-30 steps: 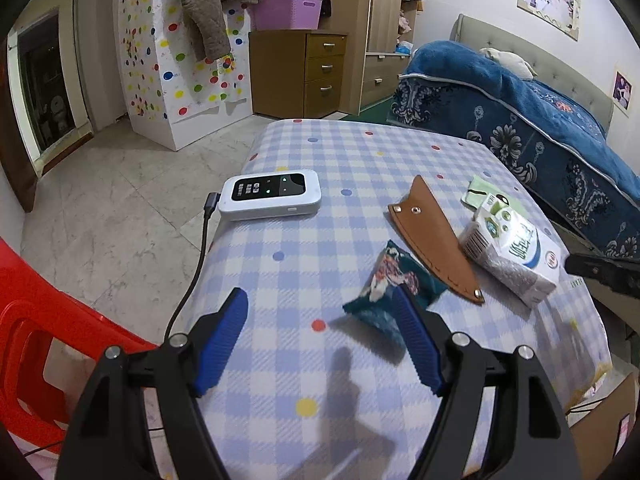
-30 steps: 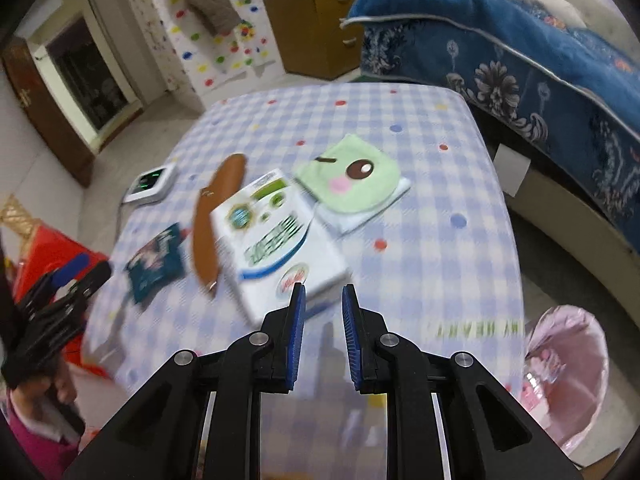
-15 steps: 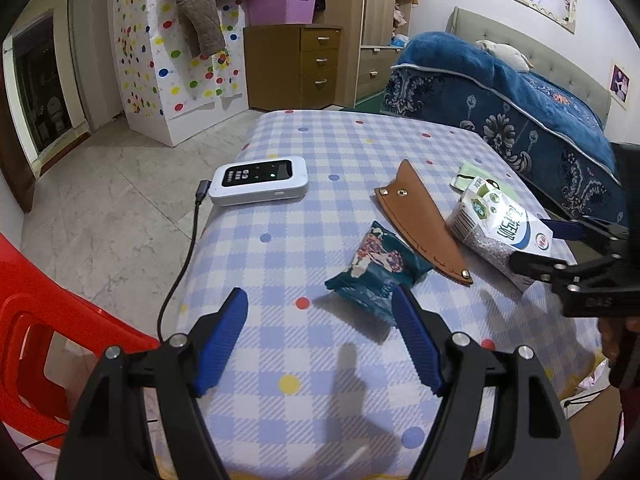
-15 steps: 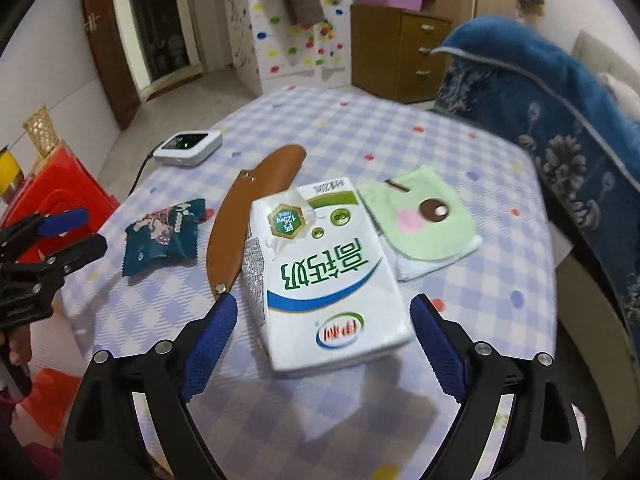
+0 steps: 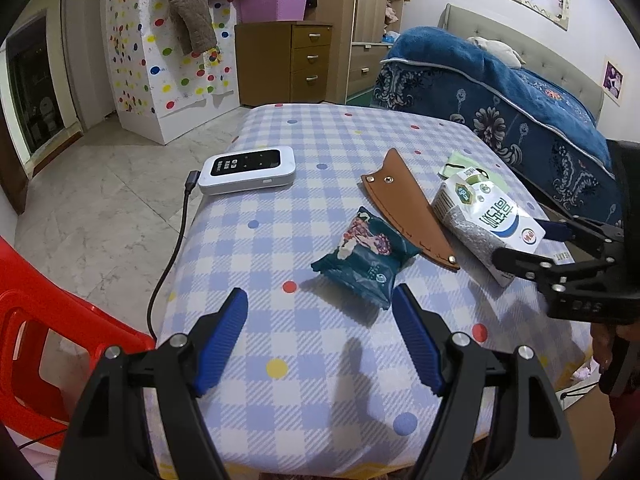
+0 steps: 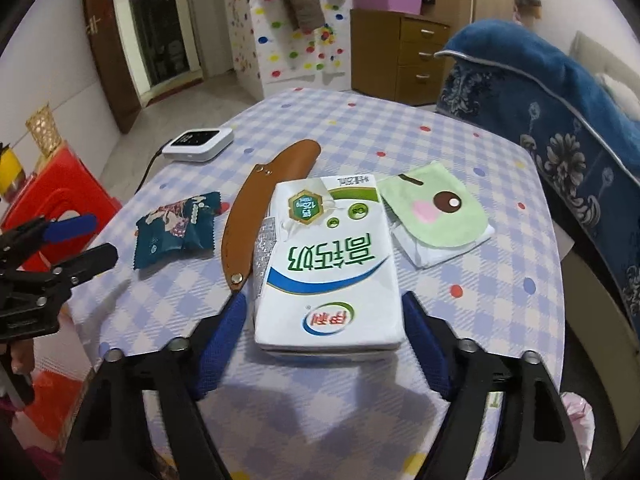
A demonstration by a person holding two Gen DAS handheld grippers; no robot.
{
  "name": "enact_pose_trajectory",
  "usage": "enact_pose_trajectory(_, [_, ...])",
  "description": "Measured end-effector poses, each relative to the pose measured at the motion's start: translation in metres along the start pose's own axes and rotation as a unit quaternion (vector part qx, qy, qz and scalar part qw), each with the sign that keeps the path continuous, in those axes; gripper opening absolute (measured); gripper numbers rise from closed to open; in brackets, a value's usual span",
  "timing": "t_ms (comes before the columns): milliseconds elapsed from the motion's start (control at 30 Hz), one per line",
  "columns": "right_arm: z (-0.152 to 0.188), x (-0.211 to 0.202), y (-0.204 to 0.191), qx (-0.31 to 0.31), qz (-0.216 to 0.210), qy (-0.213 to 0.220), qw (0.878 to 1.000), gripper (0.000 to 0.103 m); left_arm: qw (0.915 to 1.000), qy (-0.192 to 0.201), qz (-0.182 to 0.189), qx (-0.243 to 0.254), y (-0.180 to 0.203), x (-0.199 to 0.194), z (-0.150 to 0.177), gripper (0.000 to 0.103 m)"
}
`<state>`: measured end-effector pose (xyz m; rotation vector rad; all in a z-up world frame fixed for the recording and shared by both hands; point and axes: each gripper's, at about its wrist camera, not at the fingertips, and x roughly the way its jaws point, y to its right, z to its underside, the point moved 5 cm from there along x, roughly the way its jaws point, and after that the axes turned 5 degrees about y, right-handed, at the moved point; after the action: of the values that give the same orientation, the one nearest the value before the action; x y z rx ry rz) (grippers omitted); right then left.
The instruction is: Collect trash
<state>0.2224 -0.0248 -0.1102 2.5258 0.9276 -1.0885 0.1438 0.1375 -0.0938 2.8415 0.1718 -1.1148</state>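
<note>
Right gripper (image 6: 322, 312) spread, straddling milk carton (image 6: 326, 264)

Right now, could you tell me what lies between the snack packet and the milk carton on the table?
The brown leather sheath lies between the snack packet and the milk carton, its edge against the carton. Both wrist views show it.

The left hand-held gripper (image 5: 320, 300) hangs low, its jaws spread wide. The right hand-held gripper (image 6: 324, 308) is spread wide too.
</note>
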Motion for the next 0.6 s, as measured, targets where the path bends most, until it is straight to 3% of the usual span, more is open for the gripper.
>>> enact_pose_trajectory(167, [0.004, -0.011, -0.001, 0.003, 0.025, 0.012, 1.0, 0.07, 1.0, 0.003, 0.005, 0.007, 0.004, -0.001, 0.001, 0.073])
enact_pose_trajectory(367, [0.011, -0.065, 0.025, 0.104, 0.037, 0.069, 0.992, 0.07, 0.9996, 0.007, 0.012, 0.023, 0.012, 0.008, -0.003, 0.073])
enact_pose_trajectory(600, [0.025, -0.089, 0.038, 0.126, 0.069, 0.074, 0.987, 0.07, 0.9964, 0.001, 0.012, 0.085, 0.034, 0.029, -0.008, 0.071])
